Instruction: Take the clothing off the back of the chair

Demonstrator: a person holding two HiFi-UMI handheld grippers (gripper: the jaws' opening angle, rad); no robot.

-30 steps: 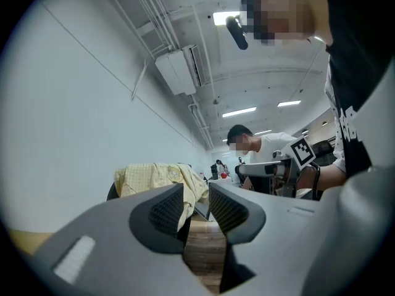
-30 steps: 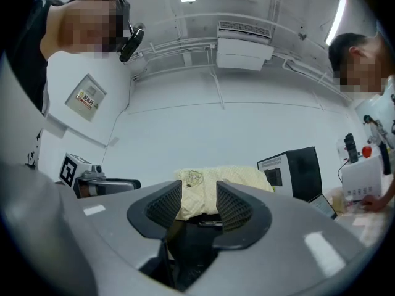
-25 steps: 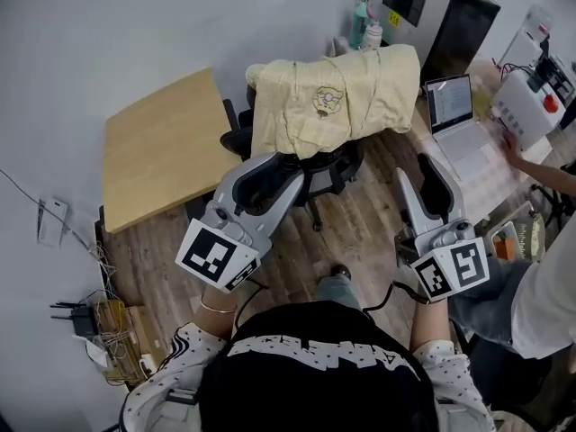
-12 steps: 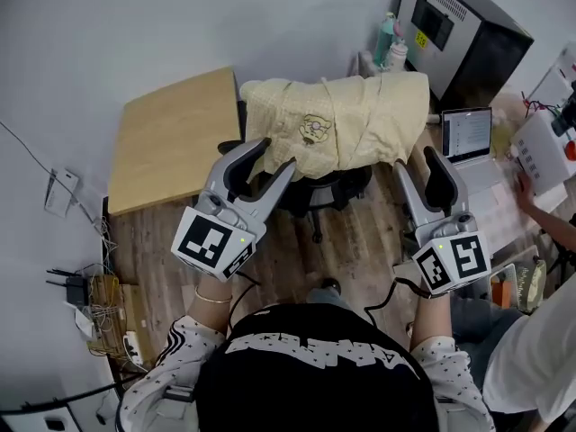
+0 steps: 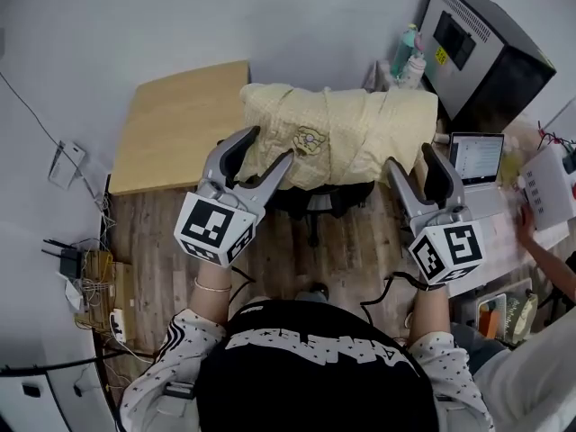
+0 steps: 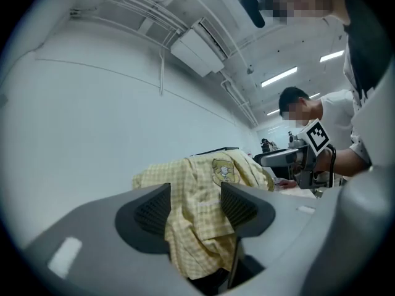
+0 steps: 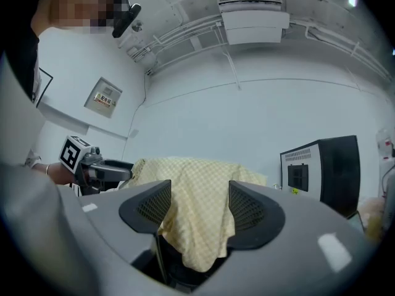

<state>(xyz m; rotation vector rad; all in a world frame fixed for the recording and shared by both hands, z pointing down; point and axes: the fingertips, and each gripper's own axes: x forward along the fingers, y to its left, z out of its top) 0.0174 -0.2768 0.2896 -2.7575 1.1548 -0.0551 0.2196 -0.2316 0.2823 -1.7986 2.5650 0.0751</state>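
Now the yellow checked shirt [image 5: 346, 133] is draped over the office chair [image 5: 317, 198] back; left gripper [image 5: 268, 146] and right gripper [image 5: 412, 157] fingers have just been spread, its ends framed between, unpinched; the chair could be dragged by snagged fabric.

We see of chair [image 5: 315, 201] only seat edge and base; back wholly hidden under yellow clothing [image 5: 360, 133]. Emblem [image 5: 309, 139] on cloth too small for us to make out (pale figure, no more). Second person [image 5: 549, 259] at right cut off by frame edge; we catch only hand, forearm, pale shirt. Labels on bottles [image 5: 409, 52] unreadable.
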